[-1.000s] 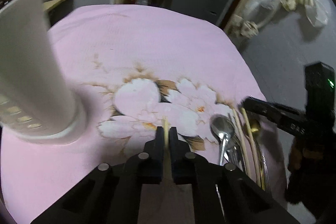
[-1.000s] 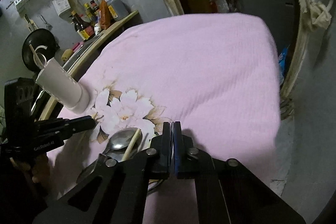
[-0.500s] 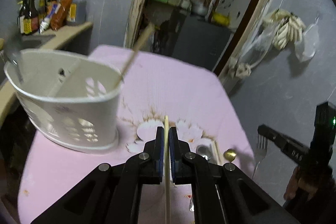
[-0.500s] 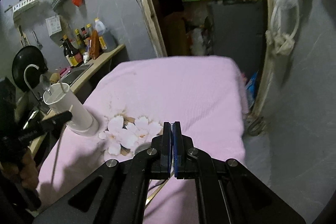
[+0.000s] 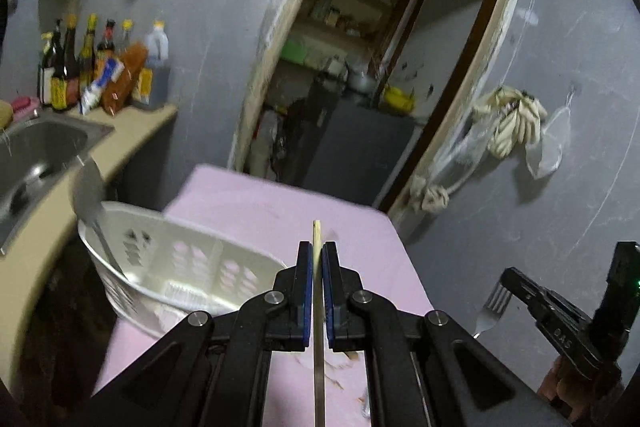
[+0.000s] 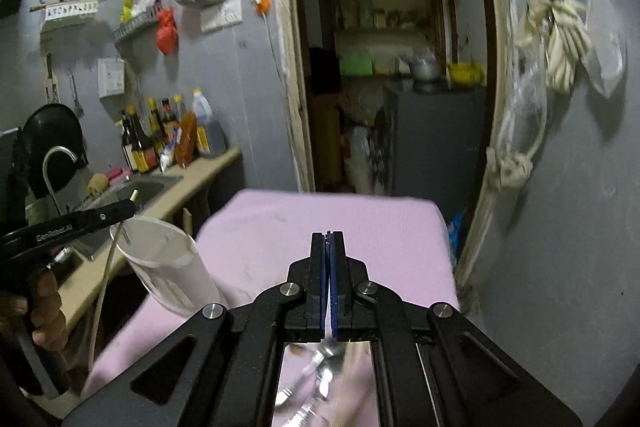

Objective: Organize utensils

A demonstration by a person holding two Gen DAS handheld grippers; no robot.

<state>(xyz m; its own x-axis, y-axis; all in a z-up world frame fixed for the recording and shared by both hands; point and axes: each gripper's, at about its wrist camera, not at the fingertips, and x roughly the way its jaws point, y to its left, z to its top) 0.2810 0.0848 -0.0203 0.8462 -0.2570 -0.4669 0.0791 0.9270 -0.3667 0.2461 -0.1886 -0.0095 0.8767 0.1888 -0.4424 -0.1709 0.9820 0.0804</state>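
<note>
My left gripper is shut on a pale chopstick, held upright and lifted above the pink cloth. The chopstick also shows in the right wrist view, hanging beside the holder. The white perforated utensil holder stands left of it with a spoon in it. My right gripper is shut on a fork, seen in the left wrist view at the right. More cutlery lies on the cloth below the right gripper, blurred.
A counter with a steel sink and sauce bottles runs along the left. A doorway opens behind the table. A grey wall with hanging cloths stands close on the right.
Both grippers have risen and tilted up from the cloth. The left lifted the chopstick beside the holder. The right came up from the utensil pile with a fork.
</note>
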